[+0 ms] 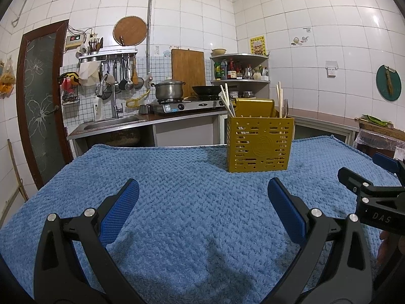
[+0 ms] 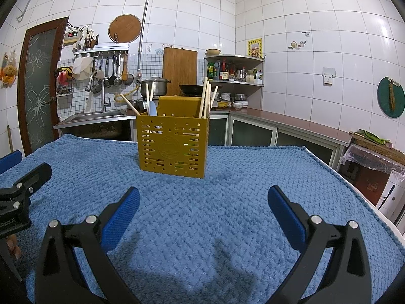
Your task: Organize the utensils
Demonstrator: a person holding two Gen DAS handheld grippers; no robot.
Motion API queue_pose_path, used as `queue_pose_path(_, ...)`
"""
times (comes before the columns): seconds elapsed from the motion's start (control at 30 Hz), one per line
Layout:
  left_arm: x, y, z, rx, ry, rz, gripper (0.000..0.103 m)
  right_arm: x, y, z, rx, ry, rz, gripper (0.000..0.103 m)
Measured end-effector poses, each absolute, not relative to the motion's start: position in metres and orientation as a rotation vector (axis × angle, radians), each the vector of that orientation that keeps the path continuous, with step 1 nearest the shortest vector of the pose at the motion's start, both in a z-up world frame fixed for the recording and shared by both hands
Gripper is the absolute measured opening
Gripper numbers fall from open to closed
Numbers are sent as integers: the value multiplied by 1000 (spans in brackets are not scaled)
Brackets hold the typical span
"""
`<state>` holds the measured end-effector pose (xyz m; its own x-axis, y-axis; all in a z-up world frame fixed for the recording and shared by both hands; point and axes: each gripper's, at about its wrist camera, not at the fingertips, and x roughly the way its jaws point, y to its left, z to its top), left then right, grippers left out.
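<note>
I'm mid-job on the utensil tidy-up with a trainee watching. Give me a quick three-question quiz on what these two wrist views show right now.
1. True or false: the left tongs and right tongs are both open and hold nothing.
2. Which is standing in the yellow utensil caddy? A) chopsticks B) a whisk C) a rolling pin
3. Fill in: the caddy stands on a blue ____.

Key: 1 true; 2 A; 3 towel. No utensil is visible lying loose on the towel in either view.
</note>
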<state>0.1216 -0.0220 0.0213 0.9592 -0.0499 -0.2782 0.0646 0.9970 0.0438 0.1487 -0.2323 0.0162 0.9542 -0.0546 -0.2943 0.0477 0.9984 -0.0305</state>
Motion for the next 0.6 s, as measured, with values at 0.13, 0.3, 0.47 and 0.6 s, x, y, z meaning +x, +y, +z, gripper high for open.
queue_pose_path(0.13, 121, -22, 21, 50, 281, -57, 98, 148, -232, 17, -22, 299, -52, 99)
queue_pose_path(0.3, 121, -22, 21, 48, 281, -57, 98, 149, -233, 16, -22, 299, -52, 99)
queue_pose_path(0.47, 120, -22, 21, 48, 281, -56, 98, 148, -233, 16, -23, 298, -52, 99)
queue_pose_path(0.6, 121, -21, 21, 48, 281, -56, 98, 149, -233, 16, -23, 299, -53, 99)
